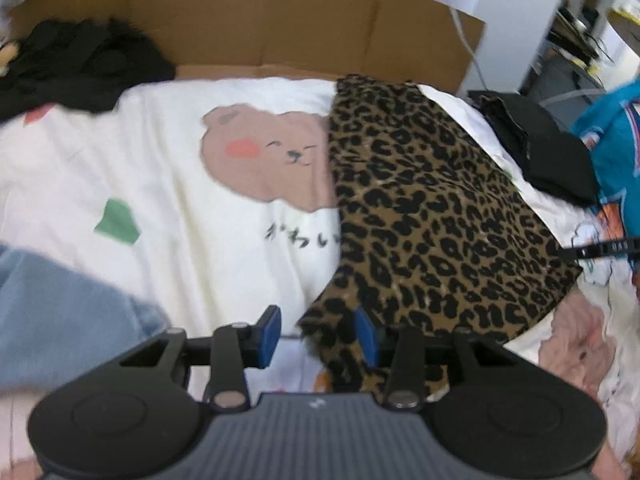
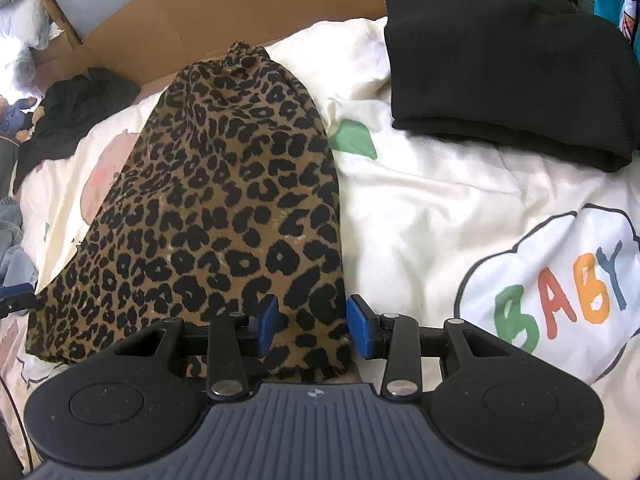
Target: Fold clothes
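A leopard-print garment lies flat on the white printed bed cover, narrow at its far end and wide at the near hem. My left gripper hovers at the hem's left corner; its blue pads stand apart and the cloth edge lies beside the right pad, not pinched. In the right wrist view the same leopard-print garment runs away from me. My right gripper is over the hem's right corner, with cloth lying between the separated pads and not squeezed.
A folded black garment sits on the cover at the right. A black clothes heap lies at the far left, blue denim at the near left. A cardboard wall stands behind the bed, and a teal garment is at the right edge.
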Available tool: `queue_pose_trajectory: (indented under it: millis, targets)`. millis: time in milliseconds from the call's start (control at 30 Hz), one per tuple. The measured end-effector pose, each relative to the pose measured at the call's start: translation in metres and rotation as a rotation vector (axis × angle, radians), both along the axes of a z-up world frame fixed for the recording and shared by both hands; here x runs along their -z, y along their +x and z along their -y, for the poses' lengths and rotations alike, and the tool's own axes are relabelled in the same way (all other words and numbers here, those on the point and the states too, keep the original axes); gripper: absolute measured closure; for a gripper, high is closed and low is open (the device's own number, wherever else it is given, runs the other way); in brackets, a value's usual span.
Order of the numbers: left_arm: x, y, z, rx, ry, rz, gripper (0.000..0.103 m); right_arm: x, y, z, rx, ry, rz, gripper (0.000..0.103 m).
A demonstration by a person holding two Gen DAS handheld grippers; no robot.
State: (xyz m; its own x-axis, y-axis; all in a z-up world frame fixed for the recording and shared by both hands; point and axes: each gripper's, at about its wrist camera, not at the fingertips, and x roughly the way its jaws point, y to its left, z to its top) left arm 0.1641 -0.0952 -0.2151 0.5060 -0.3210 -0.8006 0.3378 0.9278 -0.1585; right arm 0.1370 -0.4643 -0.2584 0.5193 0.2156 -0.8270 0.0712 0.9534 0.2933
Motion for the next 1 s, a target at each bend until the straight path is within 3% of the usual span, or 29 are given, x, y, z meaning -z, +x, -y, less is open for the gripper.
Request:
queue_pose_trajectory:
  millis: [267, 633, 900, 1000]
  targets:
    - [0.012, -0.013, -0.019, -0.076, -0.038, -0.068, 0.058, 0.001, -0.010, 0.005, 0.001, 0.028, -0.028, 0.058]
    - [0.038, -0.023, -0.012, -0.073, -0.146, -0.159, 0.058, 0.002, -0.014, 0.013, 0.041, 0.077, -0.043, 0.058]
    - [0.048, -0.020, 0.000, -0.044, -0.140, -0.127, 0.052, 0.007, -0.016, 0.015, 0.038, 0.073, -0.049, 0.058]
    - [0.042, -0.025, 0.005, -0.010, -0.127, -0.084, 0.069, 0.008, -0.017, 0.016, 0.038, 0.074, -0.050, 0.058]
